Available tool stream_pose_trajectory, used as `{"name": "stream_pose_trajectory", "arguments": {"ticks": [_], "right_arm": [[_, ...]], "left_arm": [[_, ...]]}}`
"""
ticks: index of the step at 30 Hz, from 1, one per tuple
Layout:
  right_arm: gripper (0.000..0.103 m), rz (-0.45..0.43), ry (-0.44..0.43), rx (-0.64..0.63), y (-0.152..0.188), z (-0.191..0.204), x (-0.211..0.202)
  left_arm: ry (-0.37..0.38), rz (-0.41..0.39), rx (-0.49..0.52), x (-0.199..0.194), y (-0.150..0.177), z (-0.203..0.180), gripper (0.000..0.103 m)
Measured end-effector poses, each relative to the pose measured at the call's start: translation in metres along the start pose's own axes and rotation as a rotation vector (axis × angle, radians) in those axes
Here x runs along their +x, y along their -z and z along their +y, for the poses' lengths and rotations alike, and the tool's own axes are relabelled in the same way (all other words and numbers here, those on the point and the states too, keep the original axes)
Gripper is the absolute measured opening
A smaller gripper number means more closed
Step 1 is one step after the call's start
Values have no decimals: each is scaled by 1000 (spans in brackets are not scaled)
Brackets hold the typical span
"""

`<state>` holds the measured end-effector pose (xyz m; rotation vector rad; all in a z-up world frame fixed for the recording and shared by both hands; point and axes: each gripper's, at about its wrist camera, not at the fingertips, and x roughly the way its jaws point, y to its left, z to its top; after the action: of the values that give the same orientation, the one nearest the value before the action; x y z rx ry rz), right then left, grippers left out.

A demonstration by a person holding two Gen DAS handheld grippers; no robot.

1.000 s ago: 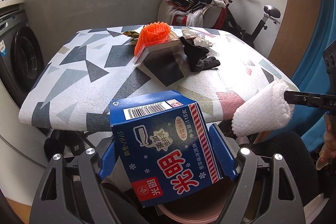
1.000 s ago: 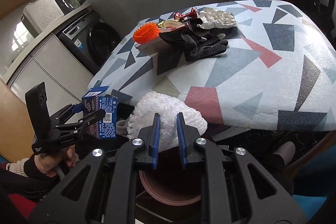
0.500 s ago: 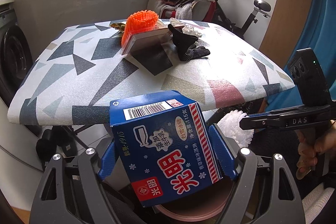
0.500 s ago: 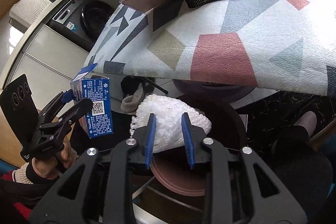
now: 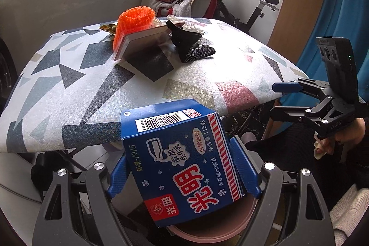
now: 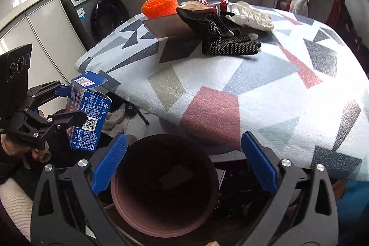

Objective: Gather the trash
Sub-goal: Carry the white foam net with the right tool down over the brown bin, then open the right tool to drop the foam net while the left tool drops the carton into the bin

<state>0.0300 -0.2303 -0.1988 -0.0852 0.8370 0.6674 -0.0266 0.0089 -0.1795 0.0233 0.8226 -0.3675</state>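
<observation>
Between my left gripper's (image 5: 182, 174) blue pads sits the blue ice-cream carton (image 5: 182, 153), pinched at both sides and tilted, above the brown bin's rim (image 5: 207, 232) at six o'clock. From my right gripper (image 6: 184, 167), whose jaws are spread wide and hold nothing, the round brown bin (image 6: 129, 206) gapes directly below; the carton (image 6: 88, 114) hangs at nine o'clock, just left of the bin's mouth. Beyond, toward twelve o'clock, the table with the triangle-patterned cover (image 6: 265, 89) carries a black dotted glove (image 6: 226, 43), a brown box (image 6: 168, 24) beside it, an orange foam net (image 6: 160, 5) behind that and a crumpled white wrapper (image 6: 251, 14) at one o'clock.
</observation>
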Motion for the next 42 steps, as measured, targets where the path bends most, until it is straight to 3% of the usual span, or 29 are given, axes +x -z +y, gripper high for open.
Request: {"name": "stream_pose_trajectory", "arguments": {"ticks": [6,10,15,19,31,42], "right_arm": [[97,-67,73,-62,9,2,-3],[97,-93,90,-13,10,-6,-6],[97,-94,87,19,11,-13,-7],[97,-92,89,7,13,-9,-6],[97,-76,93,1,13,-6,-1],[97,-64,99,16,12,-9,2]], "left_arm": [[-2,39,69,14,6,-16,79],[-11,79,119,25,9,-26,80],[-7,104,108,33,10,-25,85],[-3,93,75,32,9,-19,96],[-48,38,-7,24,4,-3,97],[-80,-59,-118,7,-5,20,97]]}}
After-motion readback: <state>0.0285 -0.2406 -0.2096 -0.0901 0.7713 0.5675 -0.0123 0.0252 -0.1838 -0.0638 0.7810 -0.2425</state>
